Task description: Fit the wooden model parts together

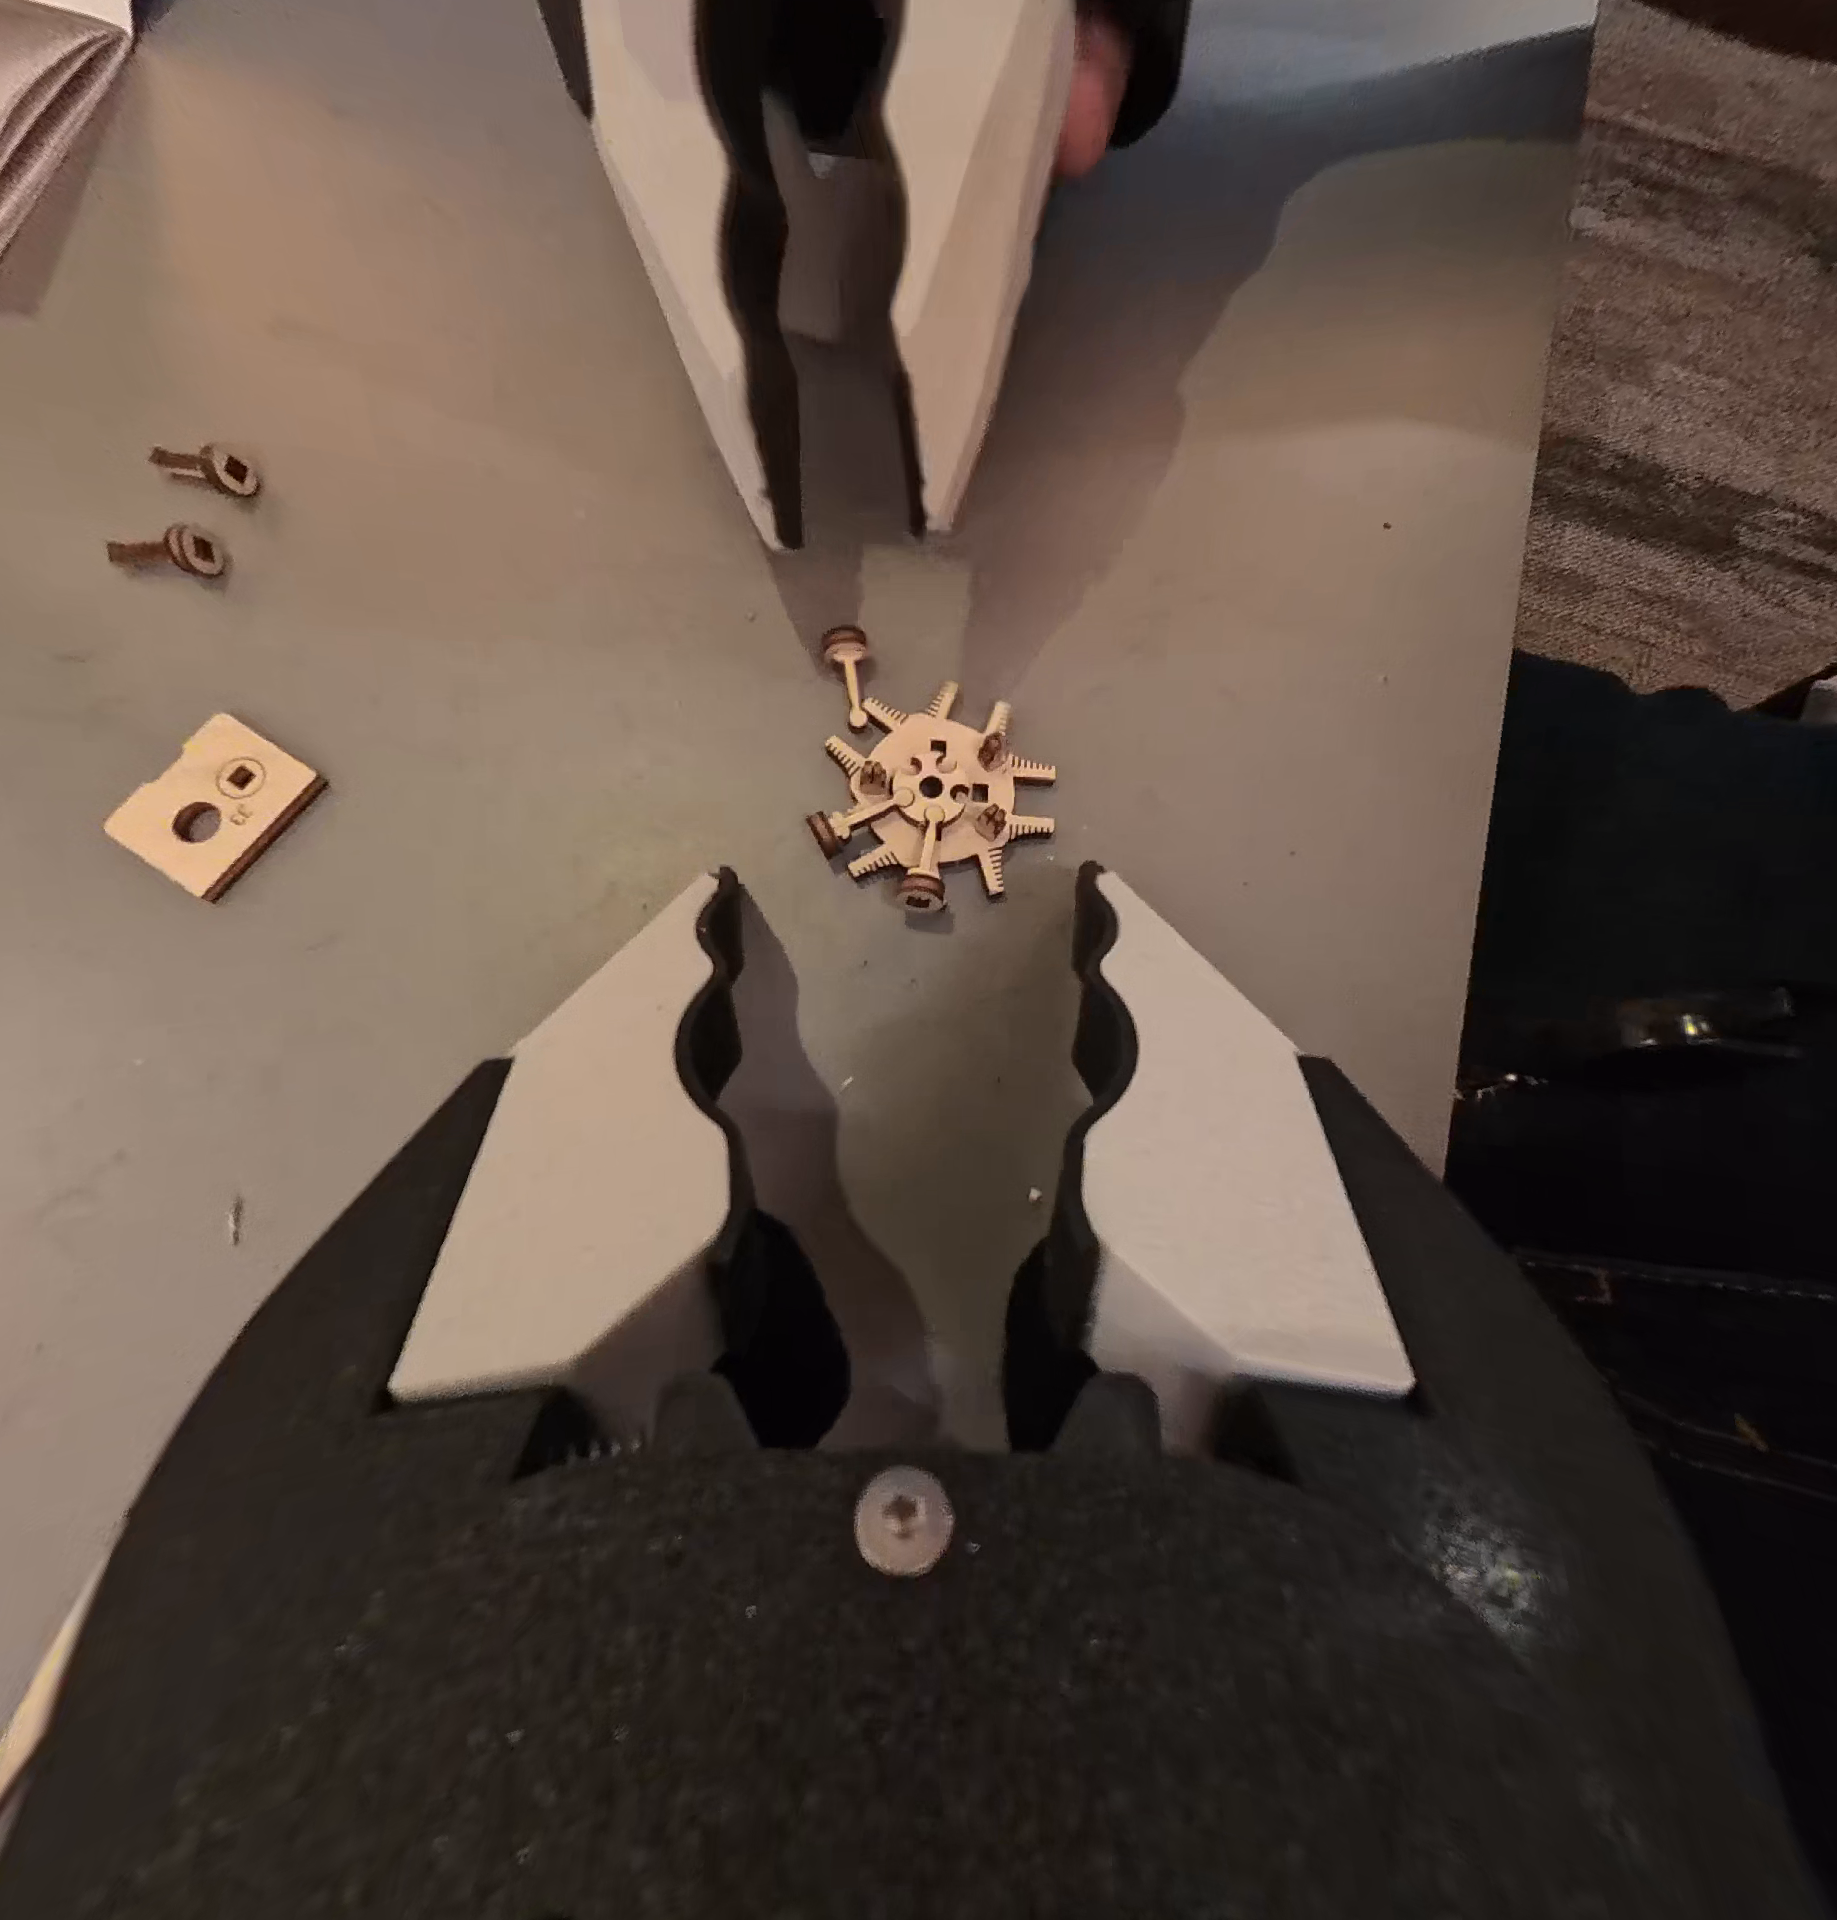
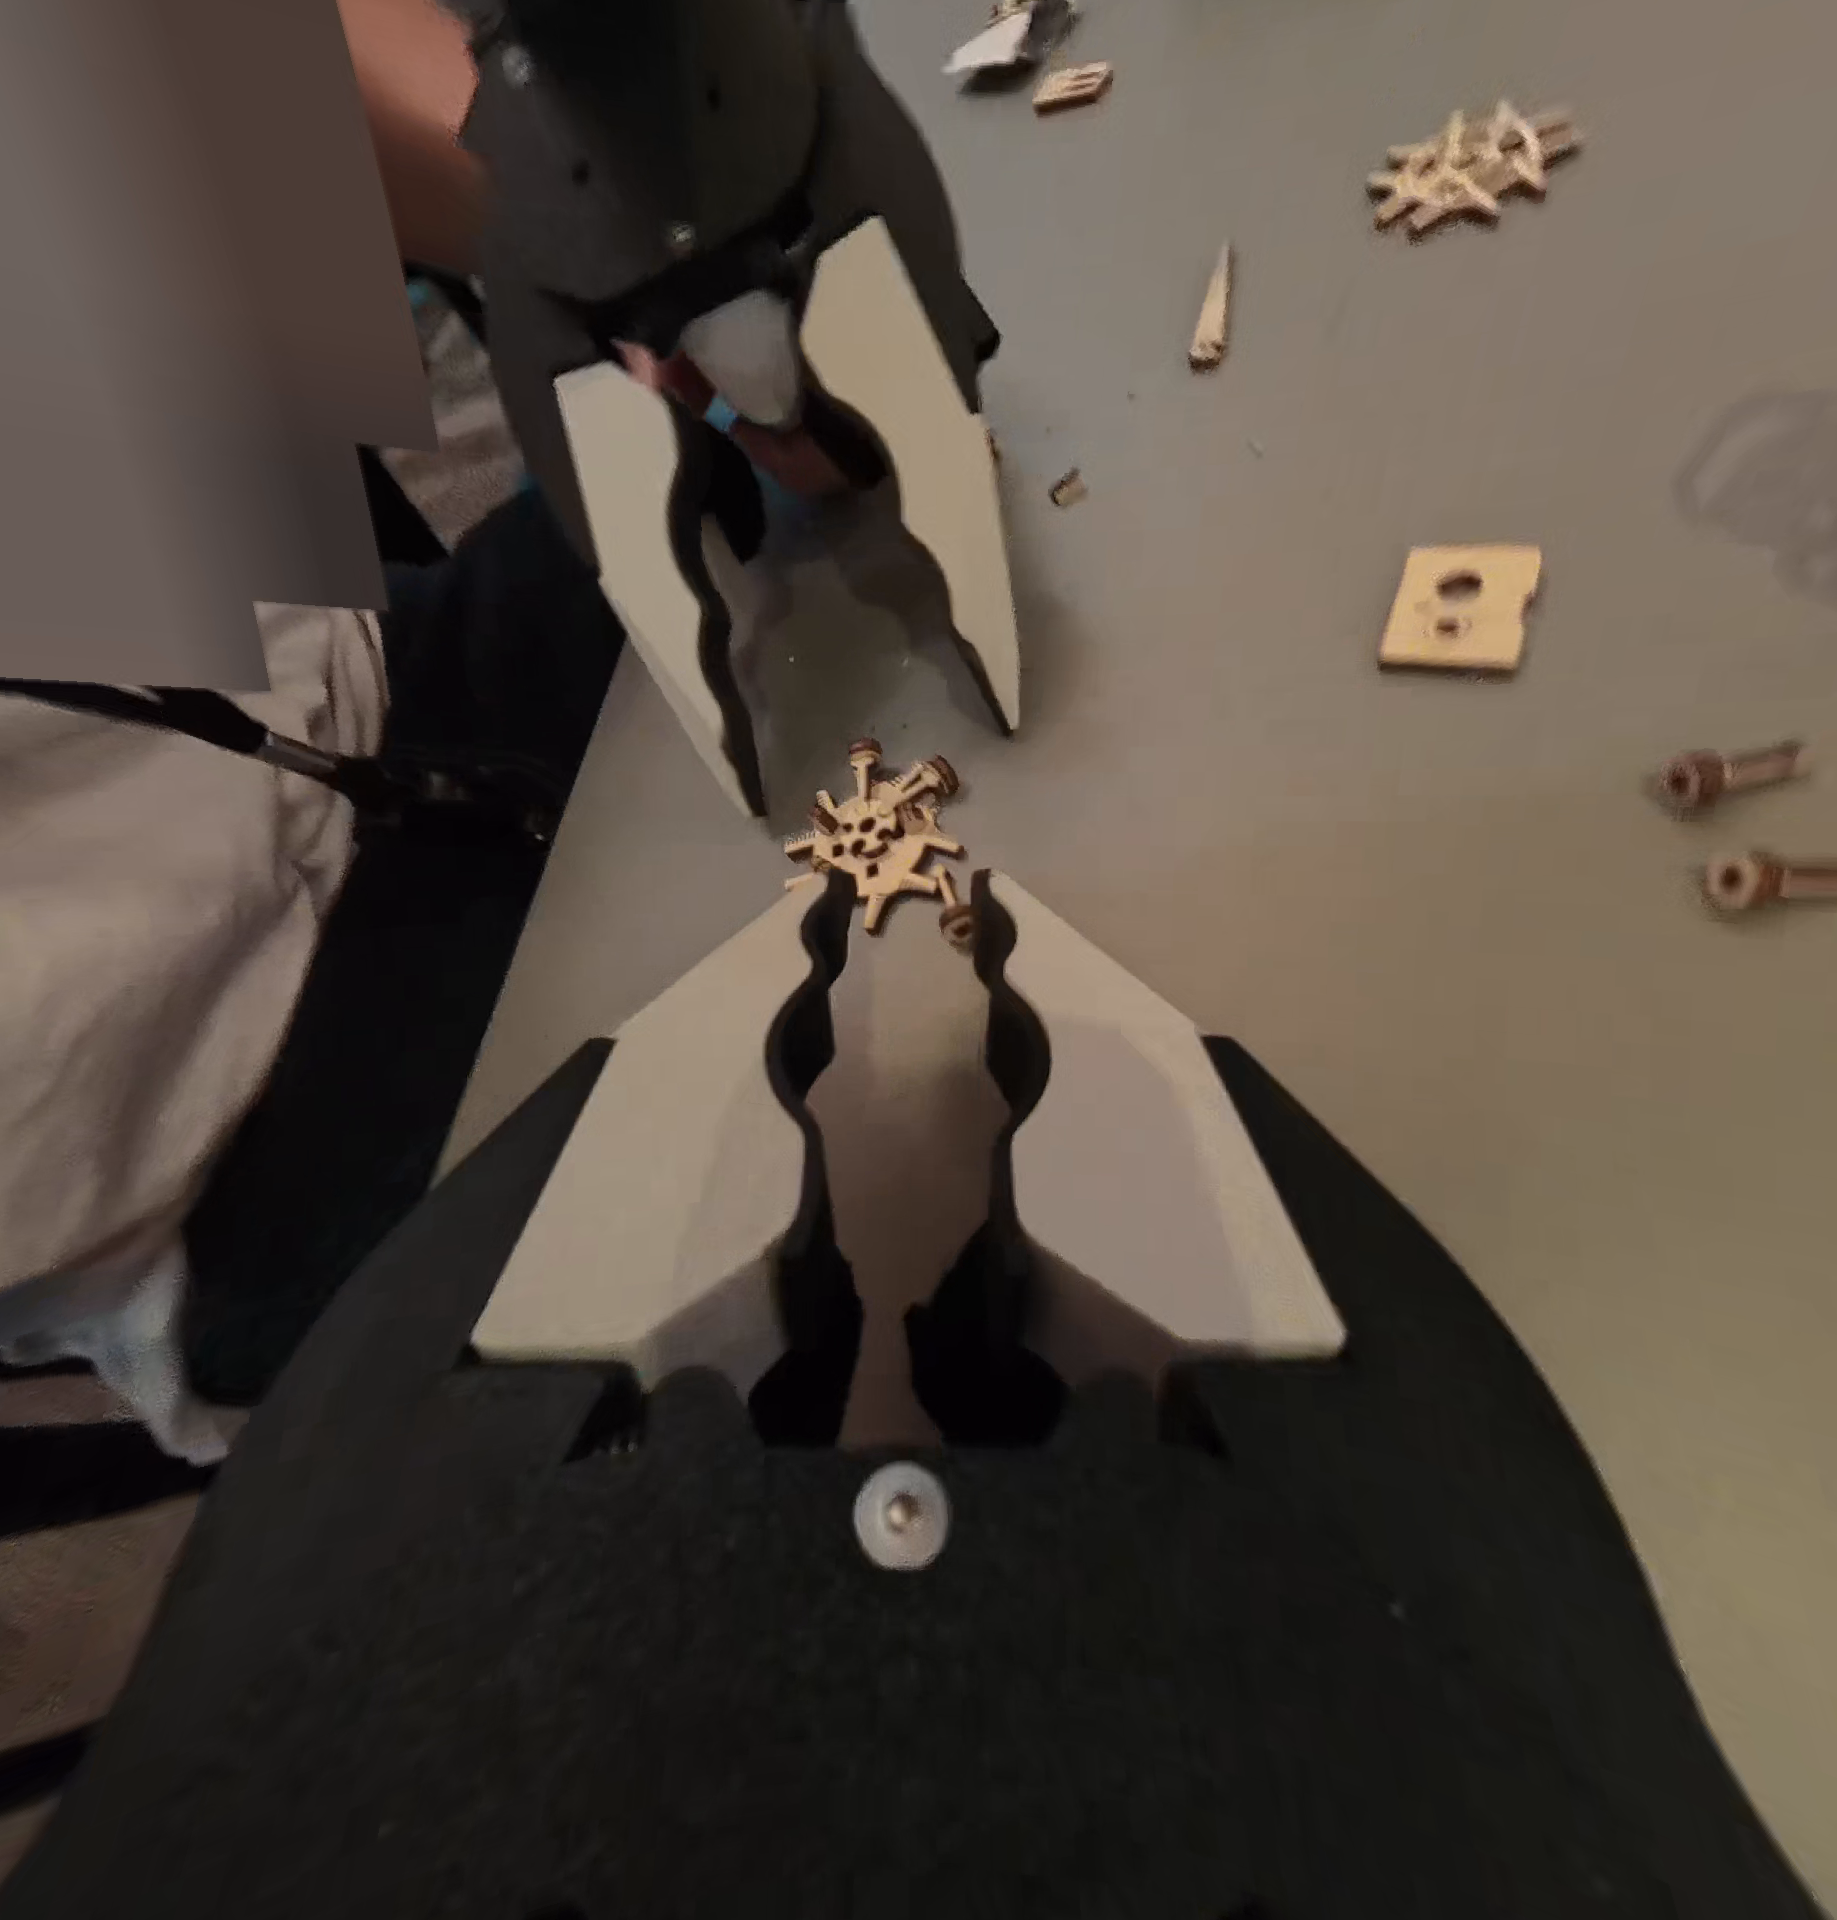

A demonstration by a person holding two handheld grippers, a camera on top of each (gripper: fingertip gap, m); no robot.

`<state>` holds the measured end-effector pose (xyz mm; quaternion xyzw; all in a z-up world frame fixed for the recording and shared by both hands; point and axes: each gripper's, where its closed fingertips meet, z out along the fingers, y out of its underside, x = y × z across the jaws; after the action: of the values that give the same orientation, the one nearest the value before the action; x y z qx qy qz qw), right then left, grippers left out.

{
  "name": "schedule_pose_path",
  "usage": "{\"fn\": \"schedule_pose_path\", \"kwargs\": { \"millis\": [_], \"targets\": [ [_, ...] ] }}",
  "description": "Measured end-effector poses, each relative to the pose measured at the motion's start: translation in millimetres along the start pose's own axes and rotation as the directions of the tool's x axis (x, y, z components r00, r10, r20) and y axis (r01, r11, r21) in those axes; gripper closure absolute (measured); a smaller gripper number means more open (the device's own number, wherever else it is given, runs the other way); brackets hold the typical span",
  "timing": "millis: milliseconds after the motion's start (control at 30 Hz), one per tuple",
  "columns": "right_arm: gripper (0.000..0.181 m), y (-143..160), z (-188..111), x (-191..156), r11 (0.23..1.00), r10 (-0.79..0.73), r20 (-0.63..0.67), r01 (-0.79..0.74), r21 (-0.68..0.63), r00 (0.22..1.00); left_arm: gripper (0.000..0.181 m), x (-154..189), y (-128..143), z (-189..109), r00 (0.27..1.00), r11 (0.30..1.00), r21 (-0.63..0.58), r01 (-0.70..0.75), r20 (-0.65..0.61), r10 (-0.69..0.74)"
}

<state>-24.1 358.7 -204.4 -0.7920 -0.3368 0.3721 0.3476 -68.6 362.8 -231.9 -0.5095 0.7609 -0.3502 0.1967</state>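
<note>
A round wooden disc [image 1: 935, 795] with toothed spokes lies flat on the grey table [image 1: 478, 1039]. Two wooden pins stick out from its hub, and a loose pin [image 1: 849, 665] lies at its far edge. My left gripper [image 1: 906, 883] is open and empty, its tips just short of the disc. My right gripper [image 1: 857, 530] comes from the opposite side, narrowly open and empty, tips a little beyond the loose pin. In the right wrist view the disc [image 2: 872, 842] lies just ahead of my right gripper [image 2: 906, 894], with the loose pin [image 2: 955, 920] beside one fingertip and the left gripper [image 2: 872, 758] beyond.
A square wooden plate with holes [image 1: 218, 805] [image 2: 1459, 608] and two more pins [image 1: 207, 468] [image 1: 171, 551] lie to one side. A second spoked piece [image 2: 1470, 171], a wooden sliver [image 2: 1213, 307] and a folded paper booklet [image 1: 20, 135] lie farther off. The table edge [image 1: 1516, 727] runs close by the disc. Some 6 cm of space lies between my two pairs of fingers. My left gripper is the nearer one to the wooden sliver [image 2: 1213, 307]: about 15 cm, against 20 cm.
</note>
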Motion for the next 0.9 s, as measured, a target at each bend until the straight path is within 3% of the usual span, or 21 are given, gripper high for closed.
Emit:
{"fn": "schedule_pose_path", "kwargs": {
  "millis": [100, 267, 433, 633, 833, 900],
  "targets": [
    [0.163, -8.0, 11.6, -13.5, 0.994, -0.104, -0.005, 0.104, -0.034, 0.995, 0.127, -1.0, 2.0, -3.7, 0.998, 1.000, 0.006, 0.024, 0.053, -0.025],
    [0.165, 0.2, 13.0, -18.0, 0.993, -0.106, -0.135, 0.099, -0.057, 0.985, 0.154, 19.2, 3.7, -11.6, 0.984, 0.995, 0.052, 0.080, 0.153, -0.087],
    [0.161, 20.7, 18.9, -11.9, 0.995, -0.037, -0.164, 0.020, -0.099, 0.986, 0.153, 24.2, 6.7, -6.1, 0.973, 0.987, 0.030, 0.157, 0.169, -0.160],
    [0.160, 22.7, 29.1, -22.7, 0.991, -0.043, -0.144, 0.024, -0.129, 0.989, 0.150, 19.6, 8.4, -9.3, 0.965, 0.978, 0.046, 0.203, 0.159, -0.208],
    [0.159, 20.5, 39.3, -40.6, 0.995, -0.023, -0.130, 0.009, -0.104, 0.991, 0.150, 20.0, 15.1, -15.6, 0.954, 0.977, 0.047, 0.209, 0.208, -0.215],
    [0.160, 11.4, 37.0, -39.4, 0.999, -0.015, -0.158, 0.009, -0.041, 0.987, 0.150, 20.9, 16.4, -17.0, 0.949, 0.976, 0.050, 0.214, 0.225, -0.220]
  ]
}}
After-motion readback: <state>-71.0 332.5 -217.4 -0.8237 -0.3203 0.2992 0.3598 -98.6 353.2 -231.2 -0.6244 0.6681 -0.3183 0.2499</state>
